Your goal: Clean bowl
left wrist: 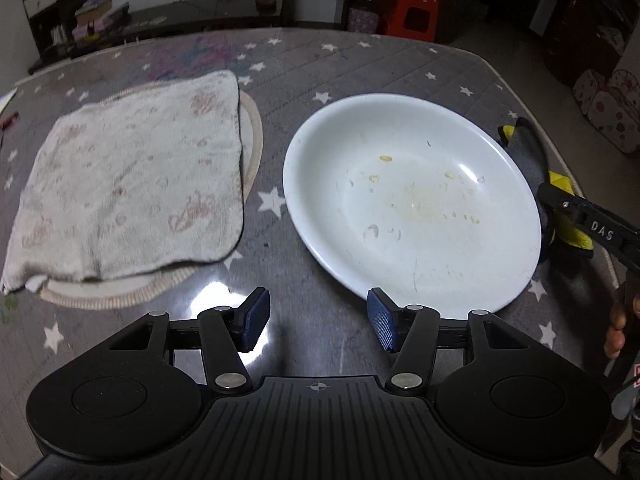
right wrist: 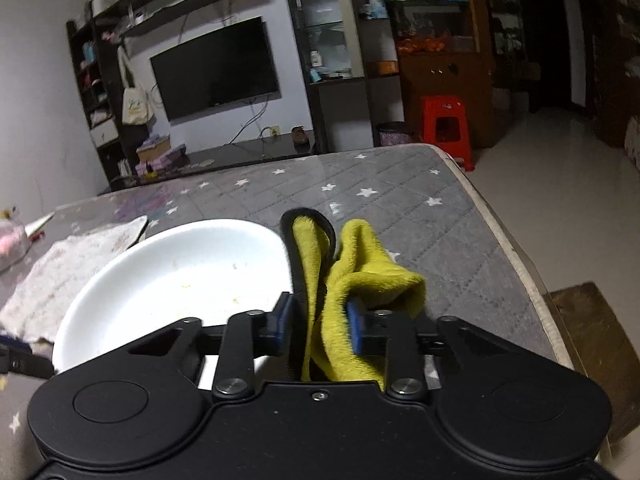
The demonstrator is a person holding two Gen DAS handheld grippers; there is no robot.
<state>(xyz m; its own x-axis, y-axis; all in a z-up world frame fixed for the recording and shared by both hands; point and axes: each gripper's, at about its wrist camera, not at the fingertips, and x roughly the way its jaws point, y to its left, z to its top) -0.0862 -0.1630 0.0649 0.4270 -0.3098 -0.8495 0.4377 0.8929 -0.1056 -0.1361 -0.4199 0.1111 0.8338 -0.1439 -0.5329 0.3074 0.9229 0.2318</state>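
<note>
A white shallow bowl [left wrist: 412, 200] with yellowish food smears sits on the star-patterned table; it also shows in the right wrist view [right wrist: 180, 276]. My left gripper [left wrist: 318, 318] is open and empty, just before the bowl's near rim. My right gripper [right wrist: 320, 320] is shut on a yellow and dark grey cleaning cloth [right wrist: 356, 280], held at the bowl's right side. In the left wrist view the cloth [left wrist: 560, 184] and the right gripper's finger [left wrist: 592, 224] show beyond the bowl's right rim.
A whitish towel [left wrist: 128, 196] lies on a round woven mat [left wrist: 252, 132] left of the bowl. The table's right edge [right wrist: 508, 240] is near the cloth. A red stool [right wrist: 444, 128] and shelves stand beyond the table.
</note>
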